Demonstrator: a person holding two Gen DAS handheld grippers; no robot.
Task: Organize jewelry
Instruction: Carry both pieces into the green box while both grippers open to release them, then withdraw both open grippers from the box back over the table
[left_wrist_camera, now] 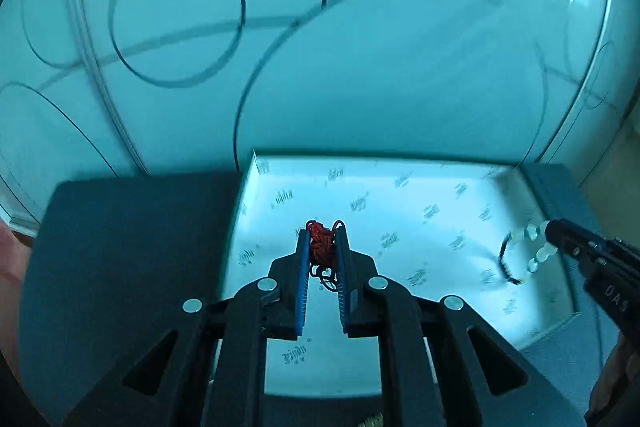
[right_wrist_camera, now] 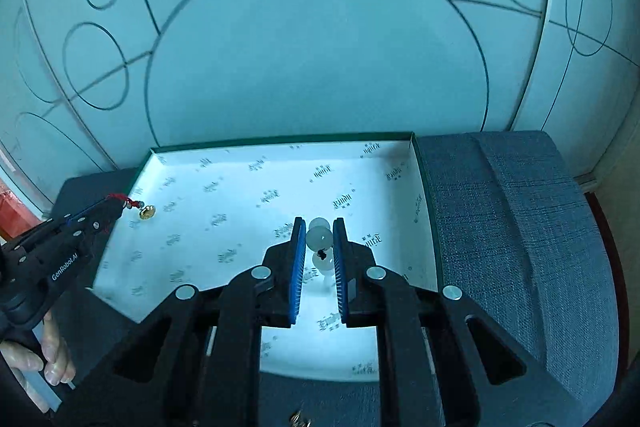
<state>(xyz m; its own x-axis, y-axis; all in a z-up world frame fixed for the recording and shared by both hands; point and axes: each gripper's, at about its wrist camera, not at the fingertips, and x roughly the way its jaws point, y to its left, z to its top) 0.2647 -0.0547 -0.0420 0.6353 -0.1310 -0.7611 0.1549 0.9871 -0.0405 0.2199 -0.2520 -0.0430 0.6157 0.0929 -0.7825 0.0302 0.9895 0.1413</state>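
Note:
My left gripper [left_wrist_camera: 322,231] is shut on a red cord bracelet [left_wrist_camera: 320,243] and holds it above the white printed floor of an open box [left_wrist_camera: 360,195]. In the right wrist view the left gripper [right_wrist_camera: 120,203] sits over the box's left side with a small gold charm [right_wrist_camera: 147,213] hanging from the cord. My right gripper [right_wrist_camera: 320,227] is shut on a bracelet of pale round beads [right_wrist_camera: 319,237] over the box [right_wrist_camera: 240,187]. In the left wrist view the right gripper [left_wrist_camera: 554,227] holds those beads [left_wrist_camera: 540,247] with a black cord dangling.
The box rests on a dark blue-grey fabric seat [right_wrist_camera: 500,211], which shows on the left of the box in the left wrist view [left_wrist_camera: 132,247]. A pale wall with dark circle lines [right_wrist_camera: 320,47] stands right behind. A hand [right_wrist_camera: 48,359] holds the left gripper's handle.

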